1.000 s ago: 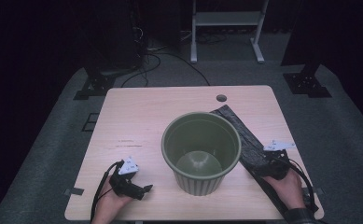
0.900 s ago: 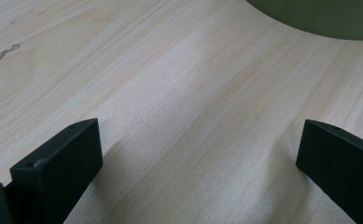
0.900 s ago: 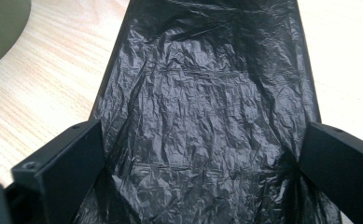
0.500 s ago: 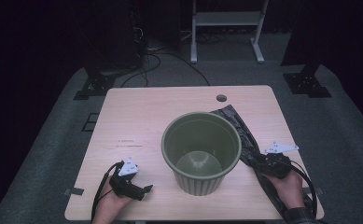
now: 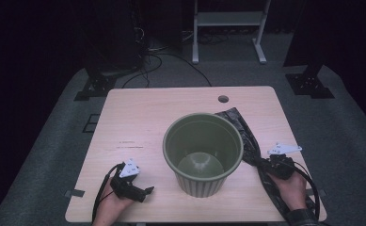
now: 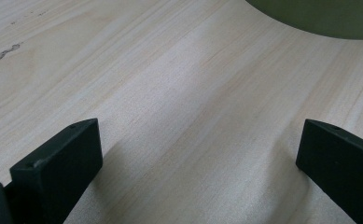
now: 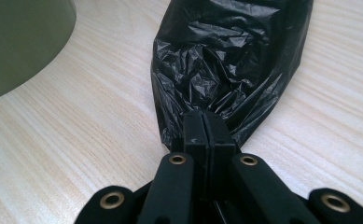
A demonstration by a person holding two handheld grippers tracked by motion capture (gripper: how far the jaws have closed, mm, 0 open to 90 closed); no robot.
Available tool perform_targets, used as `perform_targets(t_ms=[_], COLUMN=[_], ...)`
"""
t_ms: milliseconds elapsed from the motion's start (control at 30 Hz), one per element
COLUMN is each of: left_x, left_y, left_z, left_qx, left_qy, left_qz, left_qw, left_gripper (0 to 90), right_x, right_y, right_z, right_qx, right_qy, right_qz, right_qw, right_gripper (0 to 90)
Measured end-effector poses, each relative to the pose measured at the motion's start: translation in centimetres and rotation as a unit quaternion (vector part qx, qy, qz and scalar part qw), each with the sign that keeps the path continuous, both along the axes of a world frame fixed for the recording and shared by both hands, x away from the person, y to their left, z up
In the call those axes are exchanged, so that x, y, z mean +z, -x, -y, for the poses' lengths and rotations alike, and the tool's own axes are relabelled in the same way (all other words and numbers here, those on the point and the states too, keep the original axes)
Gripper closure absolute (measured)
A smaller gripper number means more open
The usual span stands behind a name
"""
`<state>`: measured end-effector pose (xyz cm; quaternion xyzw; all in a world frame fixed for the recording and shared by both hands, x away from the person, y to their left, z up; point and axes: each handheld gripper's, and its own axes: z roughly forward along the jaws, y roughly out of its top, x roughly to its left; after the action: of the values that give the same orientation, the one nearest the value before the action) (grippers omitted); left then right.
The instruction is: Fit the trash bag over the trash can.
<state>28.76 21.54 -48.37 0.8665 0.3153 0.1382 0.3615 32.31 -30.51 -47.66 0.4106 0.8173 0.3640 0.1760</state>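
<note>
The right tool (image 7: 202,128) has just been closing, and its jaws are now pressed together on a gathered fold of the black plastic bag (image 7: 226,60), as the right gripper view shows. The bag lies flat on the bench (image 5: 143,117), just right of the green bin (image 5: 202,153), with part of it tucked behind the bin's rim in the high view. The left tool (image 5: 140,192) rests low over bare bench at the near left, its jaws standing wide apart with nothing between them.

Several risks are judged from this state. Only a thin pinch of film is held, so the bag may be pulled out of the jaws if it is lifted quickly, or the film may be stretched and torn at the pinch point. Both layers of the bag may be clamped together; if so, the mouth cannot be opened by the left tool without a regrip. It cannot be told from the pictures whether 1 layer or 2 are caught.

The bin stands close to the bag and looks light. If the bag is dragged leftward across the bench, the bin may be nudged or tipped, since it is not steadied by the left tool. The trailing cable near the right hand (image 5: 291,188) may also be snagged by loose film.
</note>
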Motion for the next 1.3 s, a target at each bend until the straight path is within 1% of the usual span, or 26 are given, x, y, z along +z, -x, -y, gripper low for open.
perform_targets(t_ms=[67,133,200,433,533,600,733,800,867,967,1033,1167,1300], left_x=[0.0,0.0,0.0,0.0,0.0,0.0,0.0,0.0,0.0,0.0,0.0,0.0,0.0], left_y=[0.0,0.0,0.0,0.0,0.0,0.0,0.0,0.0,0.0,0.0,0.0,0.0,0.0], left_z=[0.0,0.0,0.0,0.0,0.0,0.0,0.0,0.0,0.0,0.0,0.0,0.0,0.0], left_qx=[0.0,0.0,0.0,0.0,0.0,0.0,0.0,0.0,0.0,0.0,0.0,0.0,0.0], left_qy=[0.0,0.0,0.0,0.0,0.0,0.0,0.0,0.0,0.0,0.0,0.0,0.0,0.0], left_qz=[0.0,0.0,0.0,0.0,0.0,0.0,0.0,0.0,0.0,0.0,0.0,0.0,0.0], left_qw=[1.0,1.0,1.0,1.0,1.0,1.0,1.0,1.0,1.0,1.0,1.0,1.0,1.0], left_gripper=[0.0,0.0,0.0,0.0,0.0,0.0,0.0,0.0,0.0,0.0,0.0,0.0,0.0], right_x=[0.2,0.4,0.7,1.9,2.4,3.2,4.1,4.5,4.9,5.6,6.0,6.8,8.0], right_y=[0.1,0.2,0.3,0.8,1.0,1.2,1.4,1.4,1.5,1.6,1.7,1.9,2.1], right_z=[0.1,0.1,0.2,0.8,0.9,0.9,0.6,0.5,0.5,0.6,0.6,0.7,0.9], right_qx=[0.001,0.001,0.002,0.002,0.003,0.01,0.022,0.025,0.027,0.032,0.036,0.041,0.05], right_qy=[-0.008,-0.008,-0.014,-0.04,-0.046,-0.052,-0.056,-0.054,-0.056,-0.066,-0.066,-0.083,-0.091], right_qz=[0.0,0.003,0.006,0.03,0.038,0.048,0.056,0.06,0.068,0.075,0.079,0.087,0.096], right_qw=[1.0,1.0,0.9999,0.9987,0.9982,0.9974,0.9966,0.9964,0.9957,0.9944,0.994,0.992,0.9899], right_gripper=[89.4,89.4,89.3,89.4,89.4,89.4,89.4,89.4,89.4,89.3,89.3,89.4,89.4])
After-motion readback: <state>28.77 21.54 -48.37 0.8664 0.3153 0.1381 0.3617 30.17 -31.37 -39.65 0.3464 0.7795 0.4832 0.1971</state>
